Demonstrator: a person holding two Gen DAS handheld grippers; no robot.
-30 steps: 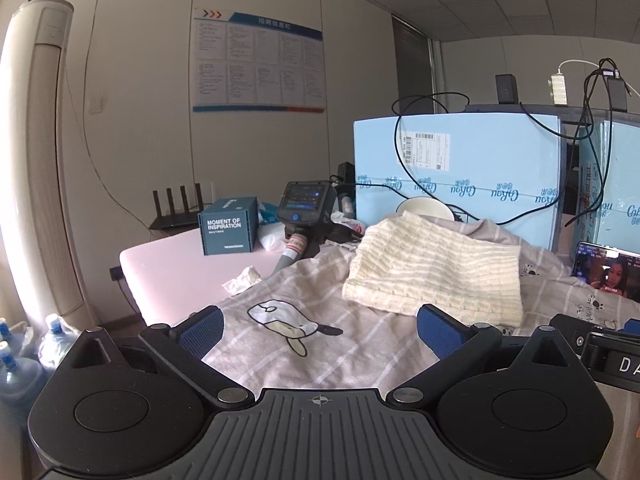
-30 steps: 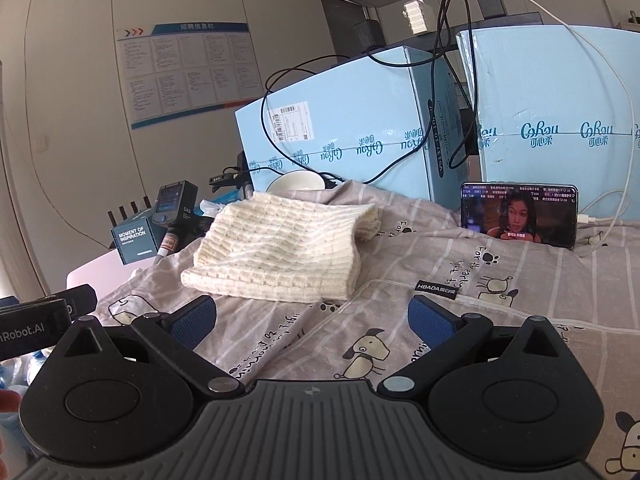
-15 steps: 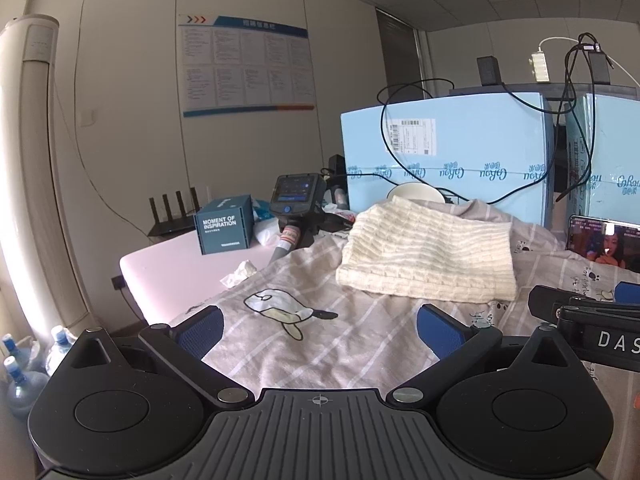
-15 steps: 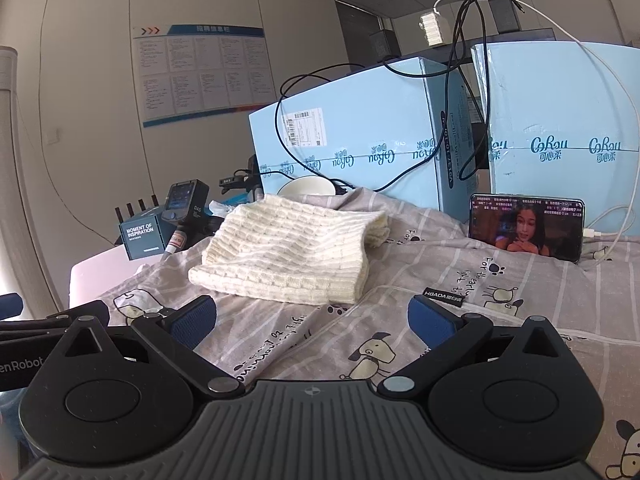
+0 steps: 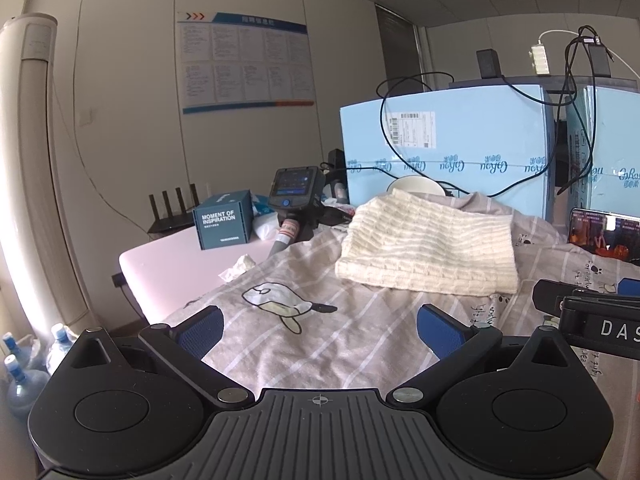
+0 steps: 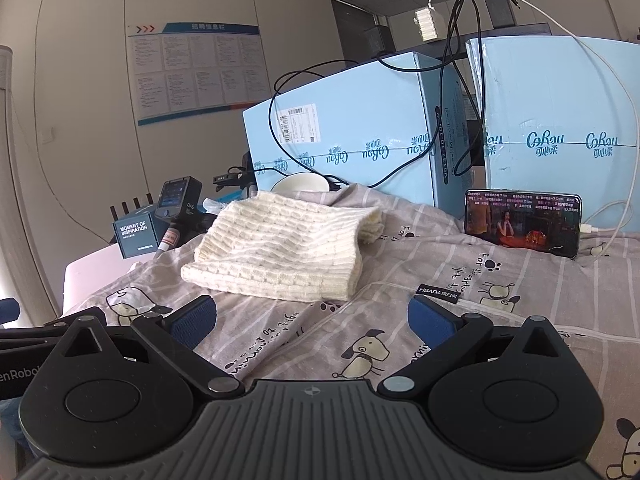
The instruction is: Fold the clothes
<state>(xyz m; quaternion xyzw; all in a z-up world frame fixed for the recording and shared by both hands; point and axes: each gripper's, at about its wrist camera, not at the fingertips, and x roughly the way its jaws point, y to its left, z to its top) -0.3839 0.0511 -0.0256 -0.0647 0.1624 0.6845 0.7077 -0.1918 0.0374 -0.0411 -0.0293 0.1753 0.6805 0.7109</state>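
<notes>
Pulled back a little from the cream knit sweater compared with a second ago, both views now taking in more of the room. Left tongs spread wide, blue pads apart, nothing between them; right tongs likewise spread and bare. Both held low over the grey cartoon-print sheet, short of the sweater.

Folded into a flat rectangle, lying on the sheet near the far side of the surface, just in front of the pale blue cartons. Long axis running left to right and slanting away toward the cartons; ribbed hem toward the tongs, the doubled fold edge at the far right end.

Readable: "MOMENT OF INSPIRATION" on the teal box; "CoRou" repeated along the cartons; "HBADA" on a black fabric tag; "DAS" on the other tool's body at the right edge of the left view.

Only in the left view: water bottles low at the left, and the white crumpled tissue. Only in the right view: the whole phone propped on its side with video playing, and its white cable.
</notes>
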